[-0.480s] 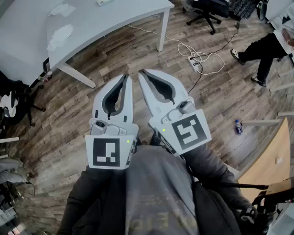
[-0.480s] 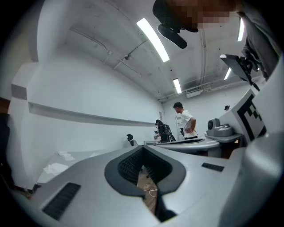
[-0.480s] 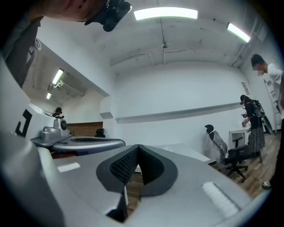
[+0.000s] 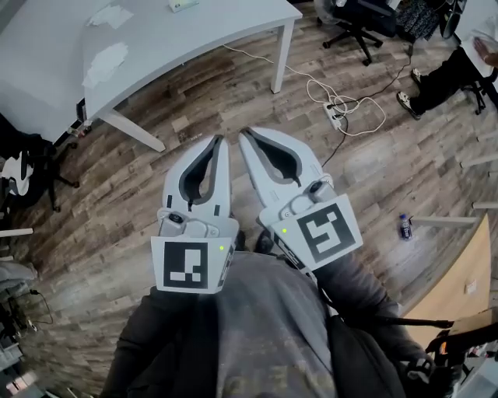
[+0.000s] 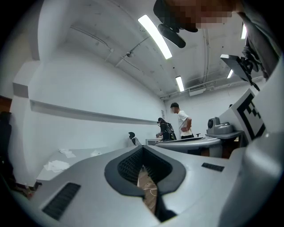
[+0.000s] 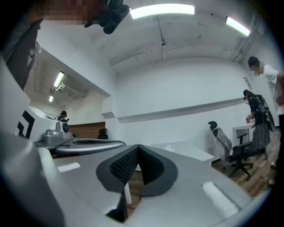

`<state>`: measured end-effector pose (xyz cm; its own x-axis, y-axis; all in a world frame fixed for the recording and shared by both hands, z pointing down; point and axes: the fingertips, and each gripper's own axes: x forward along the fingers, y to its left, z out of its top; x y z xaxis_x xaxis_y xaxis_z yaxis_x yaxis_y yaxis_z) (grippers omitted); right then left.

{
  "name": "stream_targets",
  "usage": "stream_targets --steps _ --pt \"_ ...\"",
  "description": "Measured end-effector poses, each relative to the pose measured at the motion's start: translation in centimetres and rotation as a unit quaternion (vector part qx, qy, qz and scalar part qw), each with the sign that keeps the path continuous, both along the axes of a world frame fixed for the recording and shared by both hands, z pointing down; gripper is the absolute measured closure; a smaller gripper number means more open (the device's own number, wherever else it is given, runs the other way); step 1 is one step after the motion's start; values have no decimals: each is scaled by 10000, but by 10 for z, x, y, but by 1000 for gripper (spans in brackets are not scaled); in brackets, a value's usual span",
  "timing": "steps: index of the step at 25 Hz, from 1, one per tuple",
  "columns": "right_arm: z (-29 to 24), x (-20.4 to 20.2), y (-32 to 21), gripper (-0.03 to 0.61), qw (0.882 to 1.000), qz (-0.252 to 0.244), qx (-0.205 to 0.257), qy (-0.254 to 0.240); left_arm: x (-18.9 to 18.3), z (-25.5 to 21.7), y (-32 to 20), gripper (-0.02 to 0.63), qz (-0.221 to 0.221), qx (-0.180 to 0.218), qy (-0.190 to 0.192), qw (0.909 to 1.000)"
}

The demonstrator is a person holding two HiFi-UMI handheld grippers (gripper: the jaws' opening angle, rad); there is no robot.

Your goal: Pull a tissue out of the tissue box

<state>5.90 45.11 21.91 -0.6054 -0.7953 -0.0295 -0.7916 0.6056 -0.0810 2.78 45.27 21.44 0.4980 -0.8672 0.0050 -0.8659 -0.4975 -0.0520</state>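
Tissues [image 4: 105,62] on white table [image 4: 202,35] — wood floor [image 4: 117,202]

White table [image 4: 204,39] w/ crumpled tissues [image 4: 105,61], small box [image 4: 180,5] at far edge.

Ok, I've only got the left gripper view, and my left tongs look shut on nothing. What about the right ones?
Observer: The right tongs are shut too, with nothing between them.
Operator: Where are both, relative to the table?
Observer: Head view: left tongs and right tongs side by side over the floor, short of the table.
Operator: Any tissue box?
Observer: A small thing sits at the table's far edge, cut off by the frame; can't tell if it's the box.
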Motion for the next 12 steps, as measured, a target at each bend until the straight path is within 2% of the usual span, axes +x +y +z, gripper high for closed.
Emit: stream_targets --steps 6,12 --pt "12 -12 -45 575 9999 40 -141 -51 -24 12 -48 615 -157 -116 74 9998" --pt "21 -34 -139 575 9996 142 -219 -93 -51 22 -141 615 -102 -183 72 9998"
